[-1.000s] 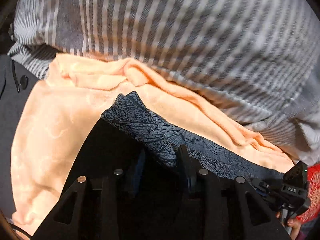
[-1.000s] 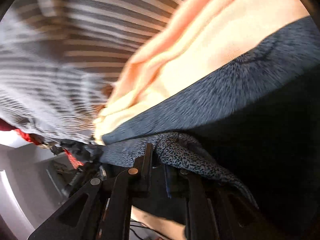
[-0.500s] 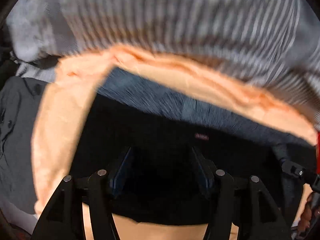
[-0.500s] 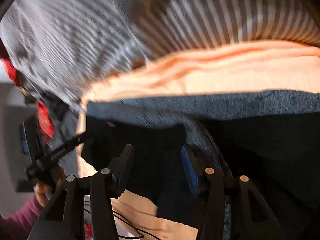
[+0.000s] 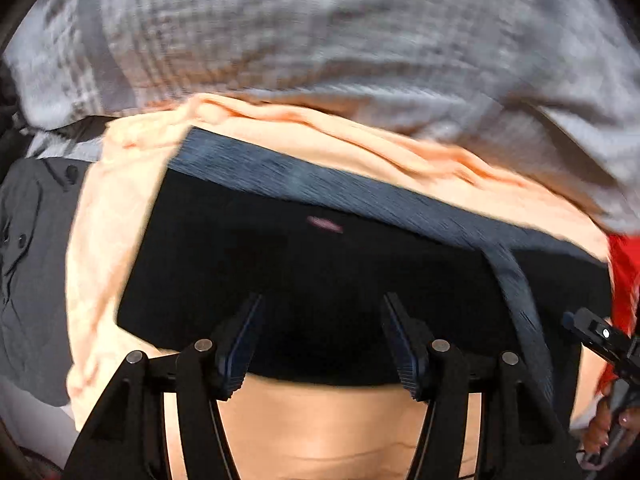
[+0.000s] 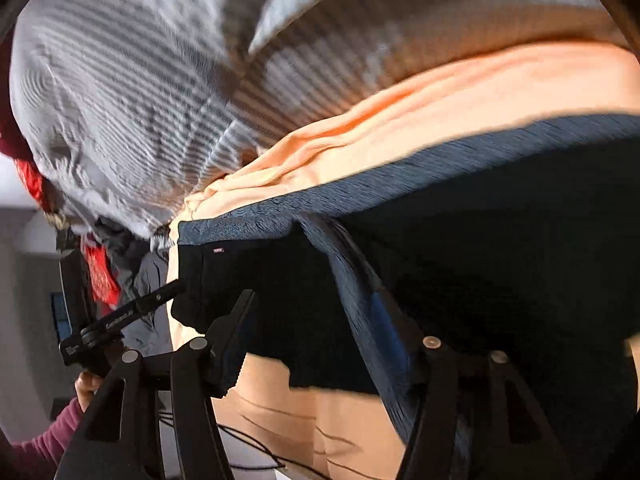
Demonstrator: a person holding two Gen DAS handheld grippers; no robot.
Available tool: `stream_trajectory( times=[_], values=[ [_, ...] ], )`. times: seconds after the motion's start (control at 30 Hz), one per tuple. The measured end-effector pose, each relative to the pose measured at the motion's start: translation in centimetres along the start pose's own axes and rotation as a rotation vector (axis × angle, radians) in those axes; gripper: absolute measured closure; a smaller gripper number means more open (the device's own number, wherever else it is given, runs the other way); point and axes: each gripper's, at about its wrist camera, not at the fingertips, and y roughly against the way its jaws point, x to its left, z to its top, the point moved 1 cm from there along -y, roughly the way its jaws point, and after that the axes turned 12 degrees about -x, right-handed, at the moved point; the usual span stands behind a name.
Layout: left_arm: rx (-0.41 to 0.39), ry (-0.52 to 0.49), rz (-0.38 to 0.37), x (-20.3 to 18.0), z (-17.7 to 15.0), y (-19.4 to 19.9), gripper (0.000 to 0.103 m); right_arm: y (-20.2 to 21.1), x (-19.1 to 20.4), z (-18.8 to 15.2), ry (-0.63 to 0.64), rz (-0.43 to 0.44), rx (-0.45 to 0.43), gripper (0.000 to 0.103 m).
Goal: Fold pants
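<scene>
Peach cloth (image 5: pixel 100 240) beneath, folded pants (image 5: pixel 320 264) (dark), both grippers' jaws apart

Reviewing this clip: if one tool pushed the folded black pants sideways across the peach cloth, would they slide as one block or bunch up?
The folded black pants with a blue-grey patterned band would probably bunch: they lie flat as soft layers. A strip of the band drapes loosely, so it would likely trail. The wrinkled peach cloth beneath may drag along too.
</scene>
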Motion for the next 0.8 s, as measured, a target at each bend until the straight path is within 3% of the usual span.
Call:
stream_trajectory(
  times=[0.23,0.47,0.6,0.8],
  values=[
    [0.090,-0.206,-0.150,-8.4,-7.8,0.8,0.042,9.0,-6.5,-7.6,-0.139,-0.127,-0.107,0.040],
    [0.187,-0.278,-0.315,-15.8,-15.5,1.1,0.042,15.8,-12.1,-16.5,-0.236,-0.343,-0.168,0.040],
    [0.189,-0.316,-0.367,-18.9,-17.1,1.5,0.042,18.9,-15.4,-19.9,-0.296,-0.428,-0.188,0.040],
    [0.240,-0.279,-0.396,-22.5,-17.5,0.0,0.042,20.2,-19.9,-22.7,-0.331,-0.434,-0.178,0.040]
  ],
)
